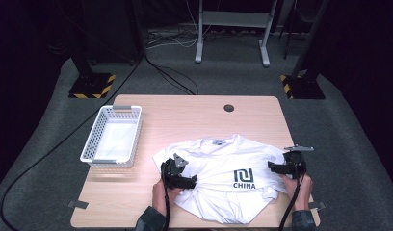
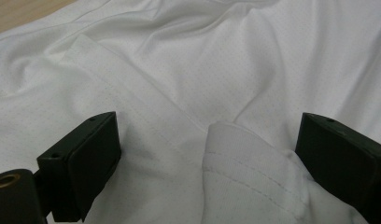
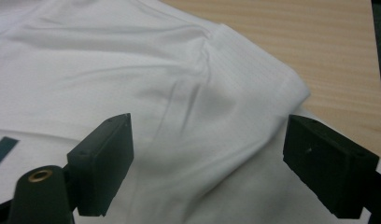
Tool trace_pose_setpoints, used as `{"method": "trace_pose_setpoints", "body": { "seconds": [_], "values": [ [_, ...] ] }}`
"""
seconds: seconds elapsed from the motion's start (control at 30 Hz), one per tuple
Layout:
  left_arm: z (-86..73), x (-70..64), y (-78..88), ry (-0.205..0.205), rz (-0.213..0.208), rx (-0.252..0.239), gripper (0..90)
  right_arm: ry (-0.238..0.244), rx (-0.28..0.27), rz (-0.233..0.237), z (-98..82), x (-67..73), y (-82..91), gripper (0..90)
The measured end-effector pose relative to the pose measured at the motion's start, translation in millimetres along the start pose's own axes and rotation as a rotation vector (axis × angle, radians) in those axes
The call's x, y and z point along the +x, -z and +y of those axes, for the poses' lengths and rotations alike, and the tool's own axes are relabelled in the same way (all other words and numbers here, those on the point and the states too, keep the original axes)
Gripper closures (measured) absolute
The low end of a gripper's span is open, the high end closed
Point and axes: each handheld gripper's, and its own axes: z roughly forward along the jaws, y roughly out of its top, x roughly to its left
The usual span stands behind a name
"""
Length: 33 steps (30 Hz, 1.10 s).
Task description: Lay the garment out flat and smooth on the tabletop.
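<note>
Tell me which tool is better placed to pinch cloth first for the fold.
Left, probably. The left tool is open with a raised hem fold of the white T-shirt between its jaws. The right tool, also open, faces flatter fabric near the sleeve.

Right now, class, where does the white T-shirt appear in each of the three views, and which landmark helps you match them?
High view: white T-shirt lies crumpled at the table's near edge, between both claws.
Left gripper view: its fabric spreads behind the open jaws; a stitched hem fold sits between them.
Right gripper view: a sleeve lies ahead of the open jaws.
Shared landmark: the wooden table.
</note>
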Motion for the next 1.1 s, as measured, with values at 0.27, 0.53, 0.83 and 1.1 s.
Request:
{"method": "trace_pose_setpoints", "body": {
  "seconds": [0.27, 0.53, 0.83, 1.1],
  "values": [
    [-0.3, 0.2, 0.2, 0.001, -0.001, -0.003, 6.6, 0.187, 0.033, 0.078, 8.6, 59.9, -10.8, 9.4],
    [4.6, 2.8, -4.3, -0.002, 0.003, 0.013, 3.5, 0.175, 0.060, 0.084, 17.6, 60.4, -36.0, 8.4],
    [23.6, 5.8, -20.5, -0.014, -0.008, 0.051, 0.2, 0.146, 0.052, 0.060, 33.0, 41.5, -47.6, 9.3],
    [24.0, -0.5, -17.8, -0.004, -0.007, 0.033, 1.2, 0.127, 0.055, 0.035, 45.6, 30.8, -55.3, 9.6]
  ]
}}
